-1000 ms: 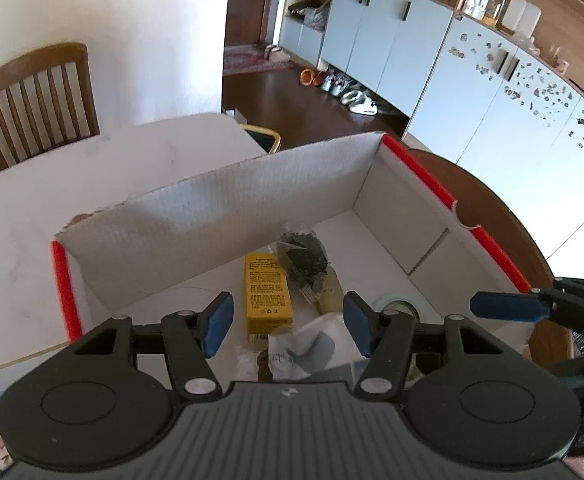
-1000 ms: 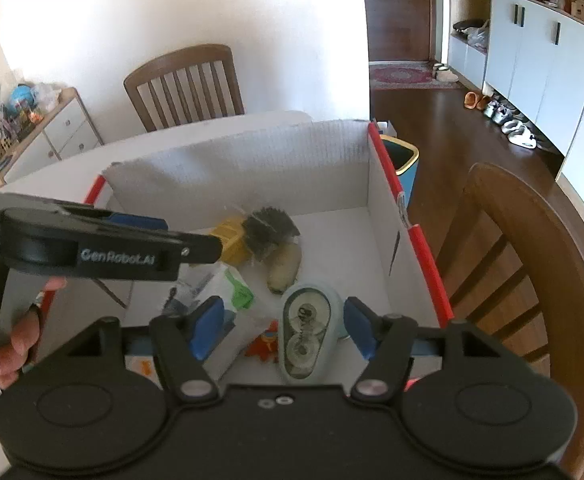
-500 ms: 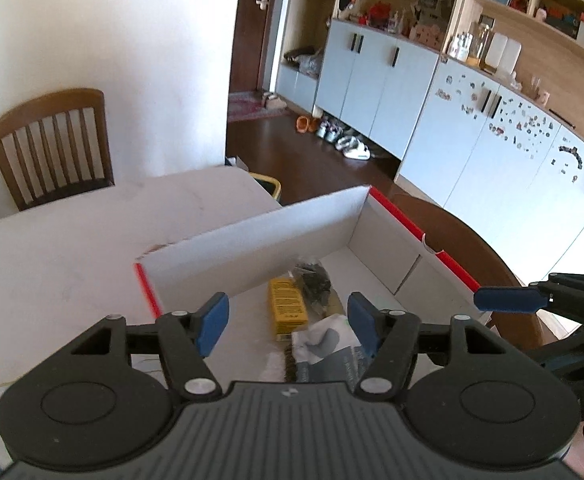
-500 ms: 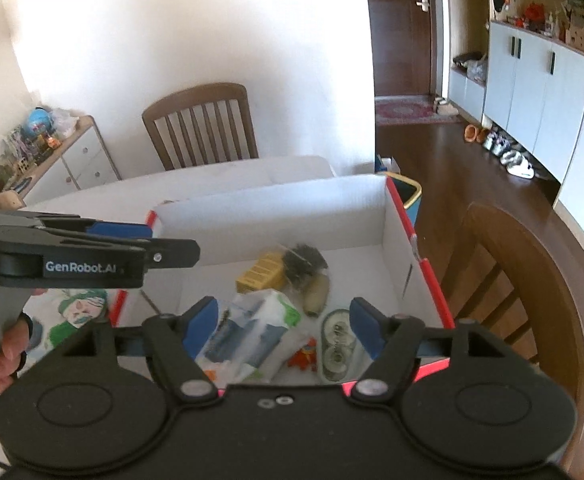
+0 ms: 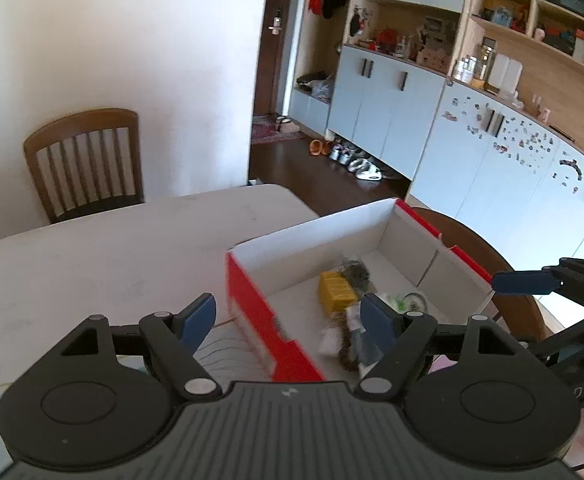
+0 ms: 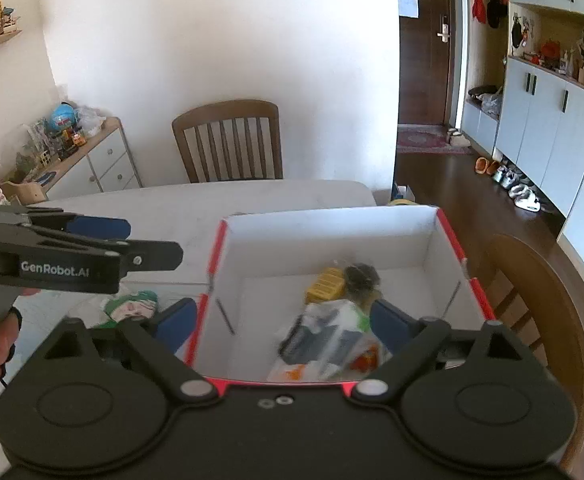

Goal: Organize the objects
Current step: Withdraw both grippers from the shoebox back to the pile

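Only in right view: green-capped figure [image 6: 132, 307] beside box [image 6: 331, 216]; both jaws opening, empty.

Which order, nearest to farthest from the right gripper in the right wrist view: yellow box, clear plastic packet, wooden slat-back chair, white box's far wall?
From the right gripper, jaws opening and empty:
1. Clear plastic packet, low in the red-edged white cardboard box, between the fingertips.
2. Small yellow box, mid-floor, behind the packet.
3. White box's far wall.
4. Wooden slat-back chair, beyond the table by the wall.

"GenRobot.AI" stands in white on the left gripper [image 6: 124, 240].
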Demonstrator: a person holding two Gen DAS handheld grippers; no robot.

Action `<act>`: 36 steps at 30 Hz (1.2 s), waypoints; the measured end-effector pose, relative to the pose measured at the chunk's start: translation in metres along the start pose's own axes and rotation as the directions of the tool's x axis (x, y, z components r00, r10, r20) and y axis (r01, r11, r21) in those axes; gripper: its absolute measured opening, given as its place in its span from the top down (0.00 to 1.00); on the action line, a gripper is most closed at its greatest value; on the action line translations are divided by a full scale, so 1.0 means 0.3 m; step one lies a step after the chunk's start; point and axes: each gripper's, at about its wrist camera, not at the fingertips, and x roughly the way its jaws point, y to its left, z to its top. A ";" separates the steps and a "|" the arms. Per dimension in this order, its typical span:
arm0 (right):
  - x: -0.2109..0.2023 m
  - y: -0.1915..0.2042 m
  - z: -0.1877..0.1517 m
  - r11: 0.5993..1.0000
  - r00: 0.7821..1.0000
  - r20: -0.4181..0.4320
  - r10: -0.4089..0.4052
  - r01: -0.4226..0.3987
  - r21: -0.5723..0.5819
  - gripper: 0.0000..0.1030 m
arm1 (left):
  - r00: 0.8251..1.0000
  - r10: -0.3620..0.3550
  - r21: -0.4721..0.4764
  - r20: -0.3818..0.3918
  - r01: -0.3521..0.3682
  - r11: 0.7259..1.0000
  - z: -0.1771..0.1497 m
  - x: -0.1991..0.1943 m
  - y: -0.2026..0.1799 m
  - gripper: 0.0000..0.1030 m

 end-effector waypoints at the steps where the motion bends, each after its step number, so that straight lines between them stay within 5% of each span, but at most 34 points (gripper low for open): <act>1: -0.002 0.016 -0.001 1.000 1.000 0.002 -0.001 0.001 0.002 0.06 | 1.000 0.000 -0.005 0.002 0.000 1.000 -0.009 -0.015 0.014 0.20; 8: -0.003 0.139 -0.009 1.000 1.000 0.027 -0.014 0.013 0.023 0.01 | 1.000 0.003 -0.027 0.013 -0.002 1.000 -0.058 -0.098 0.116 0.19; 20: 0.040 0.331 -0.031 1.000 1.000 0.024 -0.013 0.013 0.027 0.01 | 0.999 0.020 -0.030 0.036 -0.019 0.999 -0.139 -0.191 0.274 0.00; 25: 0.067 0.400 -0.033 1.000 1.000 0.005 -0.005 0.005 0.023 0.01 | 0.999 0.012 -0.040 0.030 -0.011 0.999 -0.184 -0.200 0.356 0.00; 36: 0.187 0.493 -0.028 0.999 0.998 -0.064 0.007 -0.005 0.037 0.01 | 0.993 0.110 -0.056 -0.048 -0.112 0.992 -0.332 -0.141 0.557 0.00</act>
